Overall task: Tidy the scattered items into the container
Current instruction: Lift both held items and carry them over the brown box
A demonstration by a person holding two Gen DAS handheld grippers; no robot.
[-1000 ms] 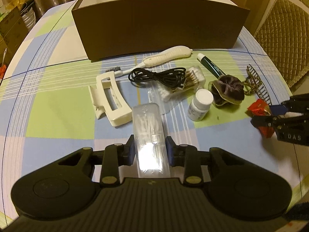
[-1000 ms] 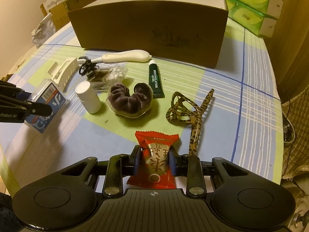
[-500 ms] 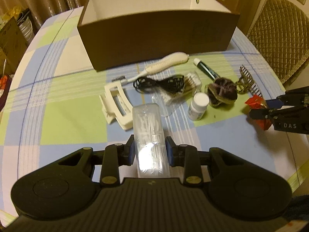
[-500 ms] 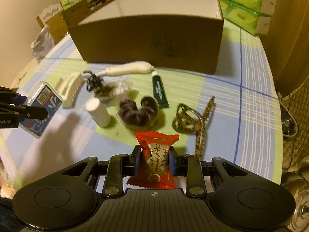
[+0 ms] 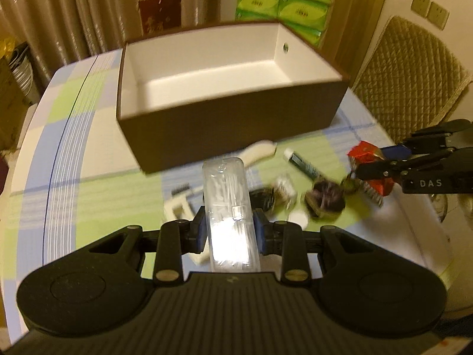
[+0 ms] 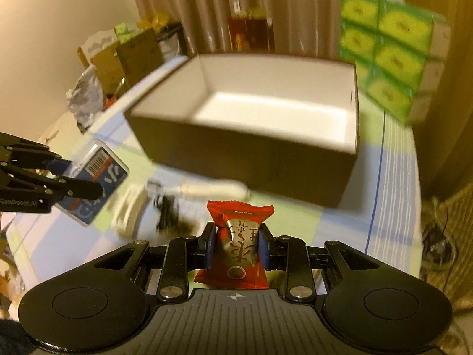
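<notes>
My left gripper [image 5: 229, 230] is shut on a clear plastic box of cotton swabs [image 5: 227, 204], held above the table. My right gripper [image 6: 238, 247] is shut on a red snack packet [image 6: 239, 239], also lifted; it shows at the right of the left wrist view [image 5: 372, 165]. The brown box [image 5: 230, 130] with a white inside stands open ahead of both [image 6: 266, 159], with nothing visible inside. On the checked cloth below lie a white brush handle [image 5: 260, 152], a green tube [image 5: 304, 165], a dark scrunchie [image 5: 326, 198], a white bottle [image 5: 298, 216] and a cream hair clip [image 5: 179, 207], all blurred.
Green tissue packs [image 5: 283, 3] are stacked behind the box. A quilted chair [image 5: 411, 80] stands at the table's right edge. Bags and cartons [image 6: 118, 59] crowd the far left beyond the table. A black cable [image 6: 167, 210] lies by the brush handle.
Both grippers have risen with their loads and tipped up toward the box; its white inside now shows. The scattered items have dropped lower and farther away in both views.
</notes>
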